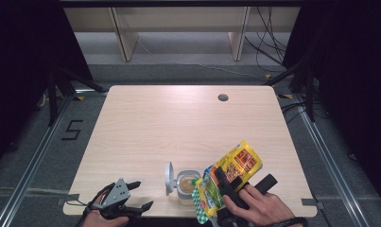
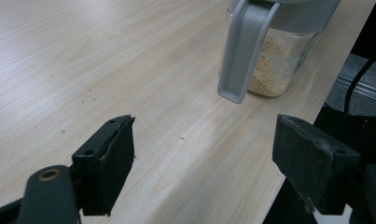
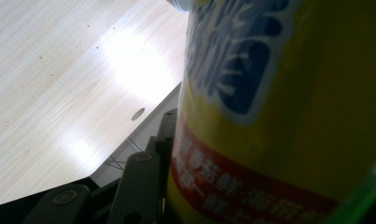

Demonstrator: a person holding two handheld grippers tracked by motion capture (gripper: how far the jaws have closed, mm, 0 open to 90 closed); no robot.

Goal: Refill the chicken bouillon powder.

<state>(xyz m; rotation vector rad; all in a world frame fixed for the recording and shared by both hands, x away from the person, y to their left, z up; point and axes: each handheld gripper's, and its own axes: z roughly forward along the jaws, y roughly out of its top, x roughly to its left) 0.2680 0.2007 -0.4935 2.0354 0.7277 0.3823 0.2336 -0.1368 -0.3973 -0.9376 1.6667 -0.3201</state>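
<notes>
Near the table's front edge stands a clear jar (image 1: 186, 186) of beige powder, its grey flip lid (image 1: 168, 178) swung open to the left. A yellow printed pouch (image 1: 233, 168) is tilted over the jar, its lower end at the jar's mouth. My right gripper (image 1: 228, 187) is shut on the pouch, which looms close in the right gripper view (image 3: 279, 93) beside one black finger (image 3: 164, 135). My left gripper (image 1: 142, 194) rests open at the front left corner. From the left gripper view, its open gripper (image 2: 204, 158) faces the jar (image 2: 274, 60) and lid (image 2: 244, 51) from a short way off.
The light wooden table (image 1: 178, 127) has a round cable hole (image 1: 222, 97) at the back right. Wooden shelf legs and cables lie on the floor behind. A "5" marking (image 1: 72, 129) is on the floor at the left.
</notes>
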